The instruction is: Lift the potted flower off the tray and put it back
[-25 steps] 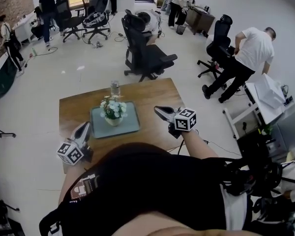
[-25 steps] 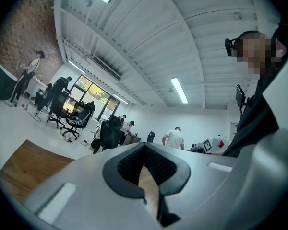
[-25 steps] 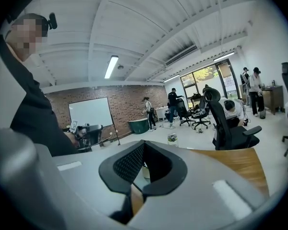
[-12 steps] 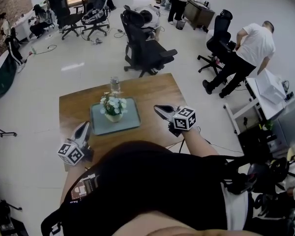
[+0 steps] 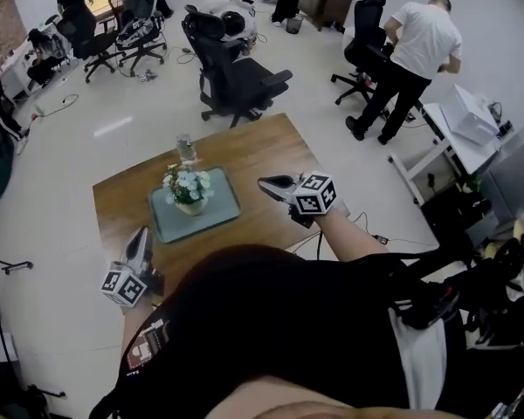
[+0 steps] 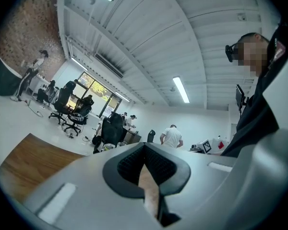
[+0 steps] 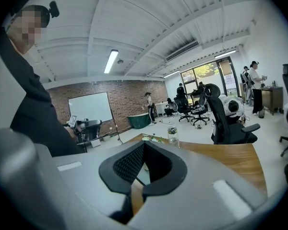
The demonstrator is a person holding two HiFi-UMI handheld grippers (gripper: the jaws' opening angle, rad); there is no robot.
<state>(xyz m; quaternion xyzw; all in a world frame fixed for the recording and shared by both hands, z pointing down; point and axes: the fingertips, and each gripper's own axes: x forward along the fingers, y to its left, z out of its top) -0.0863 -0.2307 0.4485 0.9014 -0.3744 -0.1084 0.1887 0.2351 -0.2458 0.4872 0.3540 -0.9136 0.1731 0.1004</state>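
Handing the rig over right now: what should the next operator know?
Left gripper: shut, empty, near the table's front left corner.
Right gripper: shut, empty, right of the tray.
Potted flower: upright on the tray, untouched; water bottle behind it.
Done: no lift evident.
To do: grasp the potted flower, lift it off the tray, set it back.

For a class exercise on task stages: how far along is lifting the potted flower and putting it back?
Done: cannot tell; the potted flower stands on the tray. In hand: nothing; left gripper and right gripper are shut, empty, clear of it. Left: perhaps everything.
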